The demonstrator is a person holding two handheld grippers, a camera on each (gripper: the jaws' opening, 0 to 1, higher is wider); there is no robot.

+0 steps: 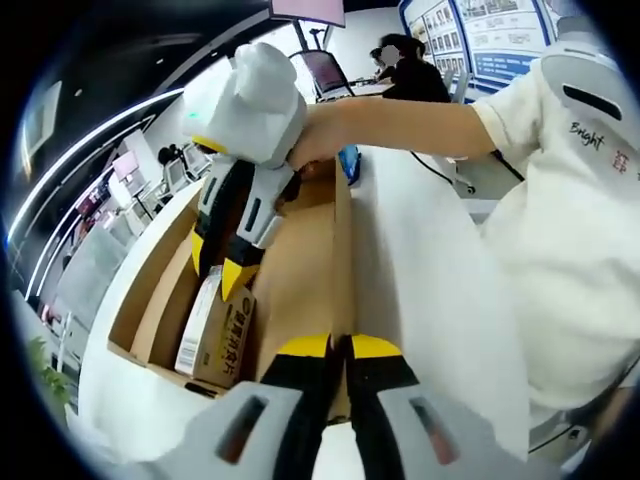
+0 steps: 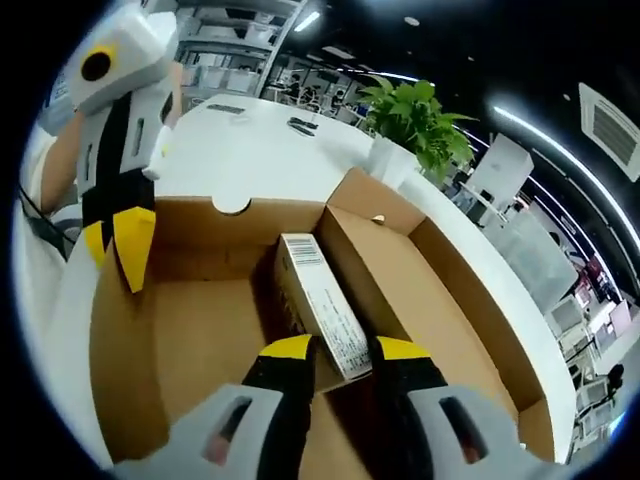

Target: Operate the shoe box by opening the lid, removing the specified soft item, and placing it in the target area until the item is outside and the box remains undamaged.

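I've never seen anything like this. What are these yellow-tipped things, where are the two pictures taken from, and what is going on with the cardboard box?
No robot here: a person holds a hand tool with a two-jaw claw in each hand, and a fisheye camera rides on each tool. The left gripper view looks along the left claw, whose yellow tips pinch the edge of the opened lid flap. Coming in from the right there is the right claw, reaching down into the open shoe box, which stands on a white table. The right gripper view looks along that same claw: its jaws sit on either side of a small labelled carton inside the box, though I cannot tell whether they grip it. The other tool appears at upper left.
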